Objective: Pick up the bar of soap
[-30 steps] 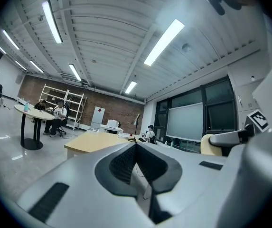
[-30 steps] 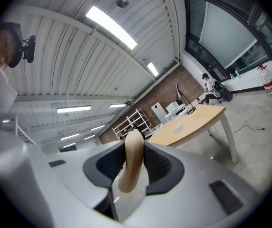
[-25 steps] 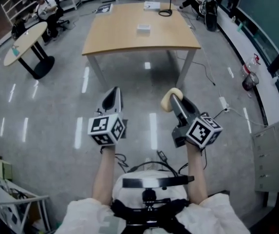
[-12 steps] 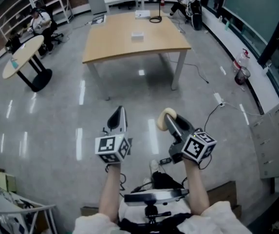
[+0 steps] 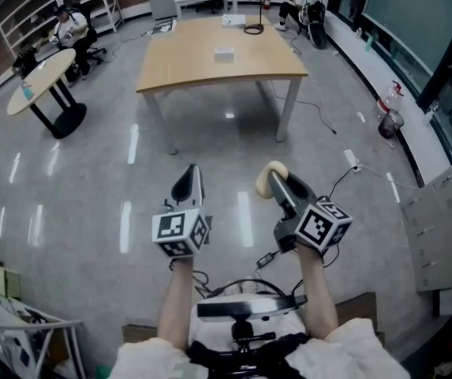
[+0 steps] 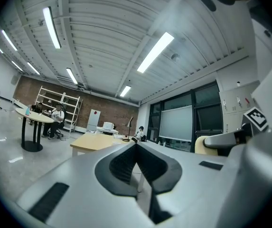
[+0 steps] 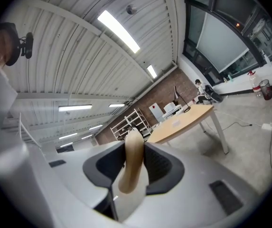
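Note:
A pale cream bar of soap point(image 5: 270, 177) stands on edge between the jaws of my right gripper point(image 5: 277, 183), which is shut on it and held in the air above the floor. In the right gripper view the soap point(image 7: 132, 165) fills the gap between the dark pads point(image 7: 160, 164). My left gripper point(image 5: 188, 185) hangs beside it at the left, shut with nothing in it; in the left gripper view its jaws point(image 6: 136, 148) meet at the tip. Both point toward the wooden table point(image 5: 202, 65).
A small white box point(image 5: 224, 53) lies on the wooden table ahead. A round table point(image 5: 40, 71) stands at the far left, with shelves and seated people behind. Cables point(image 5: 344, 176) run over the grey floor at the right, near a bottle point(image 5: 388, 121) and cabinets point(image 5: 438, 227).
The head view has drifted a little relative to the table and floor. Both grippers stay held out in front, the soap still in the right one.

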The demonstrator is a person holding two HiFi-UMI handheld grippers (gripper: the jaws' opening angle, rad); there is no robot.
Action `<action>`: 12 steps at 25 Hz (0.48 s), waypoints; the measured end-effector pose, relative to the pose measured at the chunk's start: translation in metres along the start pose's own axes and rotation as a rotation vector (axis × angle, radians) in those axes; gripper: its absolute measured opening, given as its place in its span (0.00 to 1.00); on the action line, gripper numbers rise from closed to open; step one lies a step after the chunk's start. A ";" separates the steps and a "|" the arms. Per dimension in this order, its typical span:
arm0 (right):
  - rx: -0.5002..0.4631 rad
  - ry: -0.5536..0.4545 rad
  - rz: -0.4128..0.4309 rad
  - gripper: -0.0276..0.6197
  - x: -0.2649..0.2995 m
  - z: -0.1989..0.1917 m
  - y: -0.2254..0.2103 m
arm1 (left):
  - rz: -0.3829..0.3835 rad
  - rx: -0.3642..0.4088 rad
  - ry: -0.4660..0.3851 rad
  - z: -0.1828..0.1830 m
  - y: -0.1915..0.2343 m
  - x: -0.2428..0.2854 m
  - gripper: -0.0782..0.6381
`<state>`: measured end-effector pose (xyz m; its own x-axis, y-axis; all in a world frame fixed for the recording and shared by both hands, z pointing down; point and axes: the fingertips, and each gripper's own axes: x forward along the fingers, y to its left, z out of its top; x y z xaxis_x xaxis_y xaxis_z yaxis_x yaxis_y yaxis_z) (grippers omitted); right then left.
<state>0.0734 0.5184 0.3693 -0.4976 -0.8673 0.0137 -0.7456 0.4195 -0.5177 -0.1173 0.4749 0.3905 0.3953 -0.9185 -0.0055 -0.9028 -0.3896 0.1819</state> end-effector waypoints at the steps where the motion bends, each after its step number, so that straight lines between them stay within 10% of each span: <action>1: -0.001 -0.002 0.001 0.24 -0.002 0.000 0.000 | 0.001 0.004 0.004 -0.002 -0.002 -0.001 0.12; 12: -0.012 0.004 0.017 0.24 -0.008 0.006 -0.006 | 0.025 0.012 -0.001 -0.001 -0.013 -0.004 0.12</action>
<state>0.0848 0.5211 0.3676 -0.5115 -0.8592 0.0084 -0.7424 0.4370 -0.5079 -0.1073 0.4840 0.3887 0.3724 -0.9281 -0.0021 -0.9143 -0.3673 0.1705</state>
